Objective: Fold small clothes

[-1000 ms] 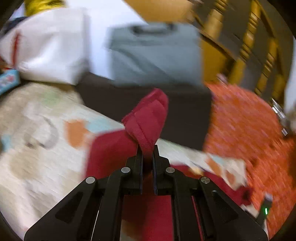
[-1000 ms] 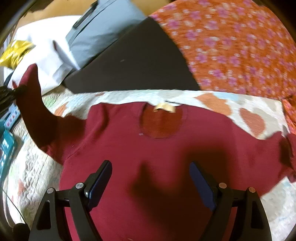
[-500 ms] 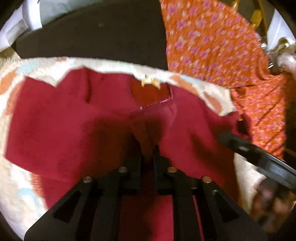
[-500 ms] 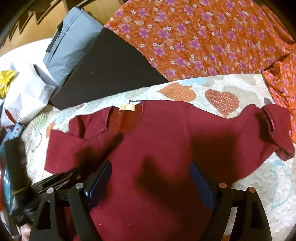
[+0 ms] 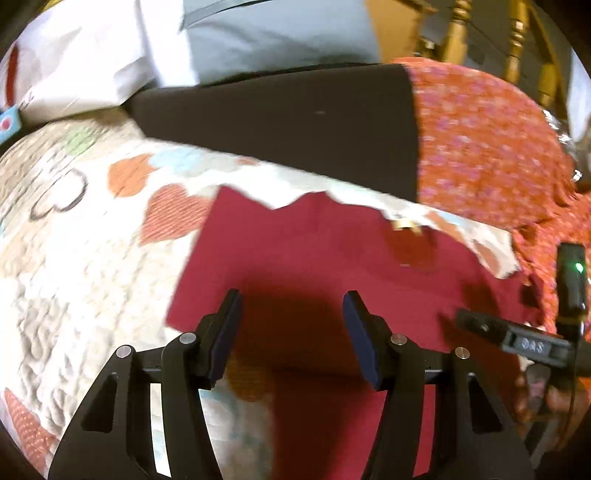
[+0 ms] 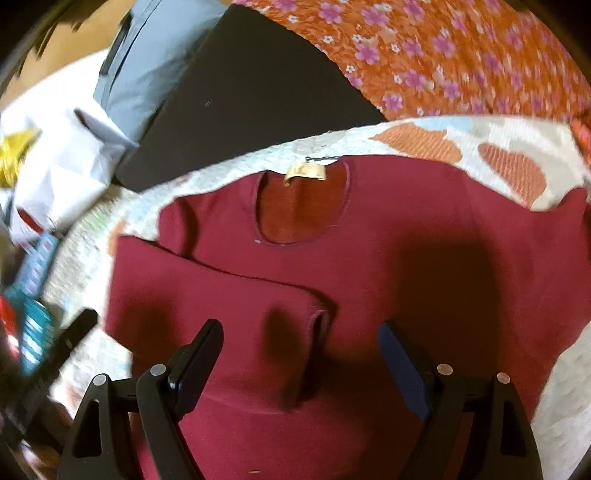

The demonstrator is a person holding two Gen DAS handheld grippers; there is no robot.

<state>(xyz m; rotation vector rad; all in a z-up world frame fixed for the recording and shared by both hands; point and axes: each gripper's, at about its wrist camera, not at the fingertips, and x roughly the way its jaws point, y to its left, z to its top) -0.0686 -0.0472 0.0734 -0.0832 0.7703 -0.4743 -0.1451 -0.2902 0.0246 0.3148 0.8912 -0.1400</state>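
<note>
Matt maroon cloth shirt [image 6: 369, 258] lies on a rough quilted cloth cover [image 5: 74, 295], beside gold-painted wooden spindles [image 5: 517, 33].

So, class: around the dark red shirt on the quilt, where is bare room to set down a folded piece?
Bare quilt lies left of the red shirt, below the white bag. The black panel behind the collar is bare too. Crowded: the far left edge, with the bag and grey garment.

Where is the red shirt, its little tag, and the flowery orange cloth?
red shirt [image 6: 424, 266], right wrist view, on its chest
tag [image 6: 306, 171], right wrist view, at the neck hole
orange cloth [image 6: 461, 55], right wrist view, on its flowers
</note>
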